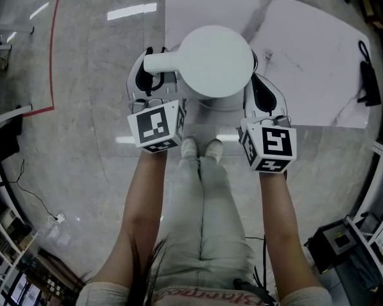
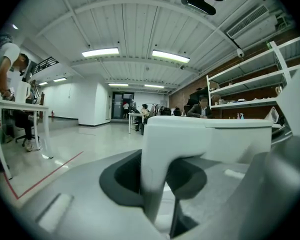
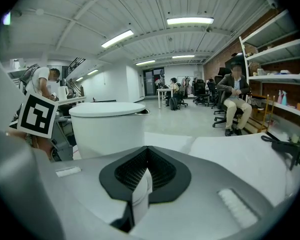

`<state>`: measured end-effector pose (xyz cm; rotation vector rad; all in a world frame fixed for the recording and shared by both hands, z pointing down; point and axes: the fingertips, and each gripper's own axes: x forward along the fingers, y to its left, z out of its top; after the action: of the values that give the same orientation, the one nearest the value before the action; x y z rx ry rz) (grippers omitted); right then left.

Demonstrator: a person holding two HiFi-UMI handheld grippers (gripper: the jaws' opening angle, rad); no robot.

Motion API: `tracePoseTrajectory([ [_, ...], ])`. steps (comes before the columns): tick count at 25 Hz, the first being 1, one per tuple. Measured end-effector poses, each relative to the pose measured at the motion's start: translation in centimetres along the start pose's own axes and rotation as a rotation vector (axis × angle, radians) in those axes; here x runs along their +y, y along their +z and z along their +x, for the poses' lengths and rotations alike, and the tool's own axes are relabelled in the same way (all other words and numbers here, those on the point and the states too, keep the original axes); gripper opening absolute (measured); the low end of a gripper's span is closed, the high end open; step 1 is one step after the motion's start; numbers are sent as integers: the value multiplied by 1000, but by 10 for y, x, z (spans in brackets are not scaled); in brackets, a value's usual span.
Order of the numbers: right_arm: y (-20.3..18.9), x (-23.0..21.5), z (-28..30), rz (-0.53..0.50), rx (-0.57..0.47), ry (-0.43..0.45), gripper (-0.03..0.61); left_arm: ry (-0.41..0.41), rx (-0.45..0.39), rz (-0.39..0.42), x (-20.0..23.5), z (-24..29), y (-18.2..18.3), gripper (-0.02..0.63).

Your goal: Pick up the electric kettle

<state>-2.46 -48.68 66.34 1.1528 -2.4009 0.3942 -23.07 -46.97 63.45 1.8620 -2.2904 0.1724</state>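
The electric kettle (image 1: 216,61) is at the near left corner of the bench (image 1: 306,56), lid up, with its handle (image 1: 161,62) pointing out past the left edge. The left claw (image 2: 160,184) is clamped on that handle; in the left gripper view the white bar runs down between the two dark pads, with the kettle body just beyond. The right claw (image 3: 145,184) is closed on nothing and sits just beside the kettle's right flank, near the near edge. The claws hide the kettle's base, so I cannot tell whether it has left the bench.

The step in hand looks like the lift itself. All the weight hangs off one side of the grip, so the body will probably want to swing down and away from the handle. To do it well:

- Raise straight up rather than pulling toward the near edge.
- Keep the wrist stiff so the lid stays level.
- Keep the pads square across the bar so it cannot twist between them.

The right claw can be held close to the flank as a steadying stop.
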Motion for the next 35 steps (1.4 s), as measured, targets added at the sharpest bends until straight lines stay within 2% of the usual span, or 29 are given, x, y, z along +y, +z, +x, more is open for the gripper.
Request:
tracePoseTrajectory([
  [9, 30, 3, -30, -8, -37, 5, 20, -14, -21, -26, -13, -19, 42, 103],
  [15, 69, 10, -68, -3, -86, 19, 20, -7, -36, -38, -17, -40, 88, 101],
  [20, 97, 18, -100, -6, -89, 33, 20, 16, -19, -45, -20, -60, 127, 101],
  [26, 153, 23, -134, -25, -163, 57, 20, 38, -32, -60, -16, -78, 175, 101],
  [30, 183, 28, -160, -11, -166, 68, 19, 66, -24, -86, -14, -96, 209, 101],
  [35, 227, 35, -190, -49, -202, 89, 18, 76, -62, -75, -19, -105, 263, 103],
])
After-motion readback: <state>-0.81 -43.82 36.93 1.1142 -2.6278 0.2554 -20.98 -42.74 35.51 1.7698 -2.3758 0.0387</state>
